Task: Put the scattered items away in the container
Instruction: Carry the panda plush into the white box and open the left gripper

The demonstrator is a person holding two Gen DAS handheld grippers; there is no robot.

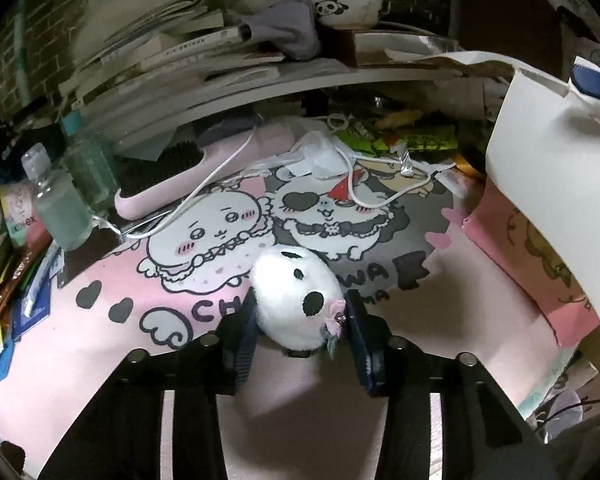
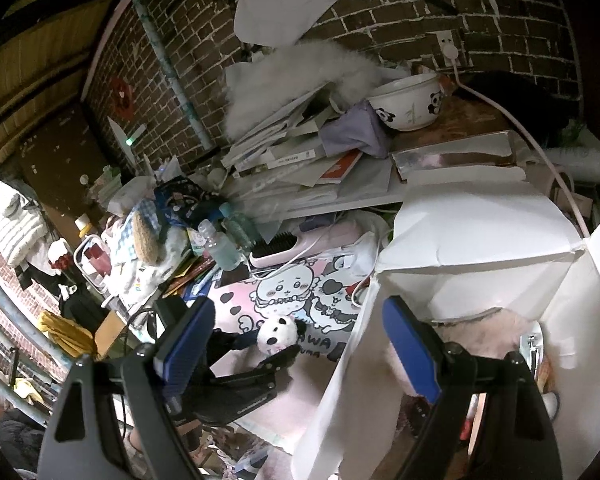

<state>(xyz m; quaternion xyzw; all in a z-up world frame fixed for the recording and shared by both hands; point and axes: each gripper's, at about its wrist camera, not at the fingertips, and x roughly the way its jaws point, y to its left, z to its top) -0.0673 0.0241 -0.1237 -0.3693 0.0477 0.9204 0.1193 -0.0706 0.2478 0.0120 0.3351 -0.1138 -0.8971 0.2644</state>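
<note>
1. Two scraps of print could be read on the pink cartoon mat (image 1: 100, 344): "CH" and "WA"; a packet (image 1: 22, 222) at the left edge seemed to read "Kotex".
2. The plush panda (image 1: 296, 300) was seen clamped between the pads of the left gripper (image 1: 300, 320), just above the mat.
3. Only in the right wrist view was the white container (image 2: 480, 240) shown from above, with pink fluff inside.
4. The right gripper (image 2: 300, 344) was held spread wide and empty, straddling the container's near wall.
</note>
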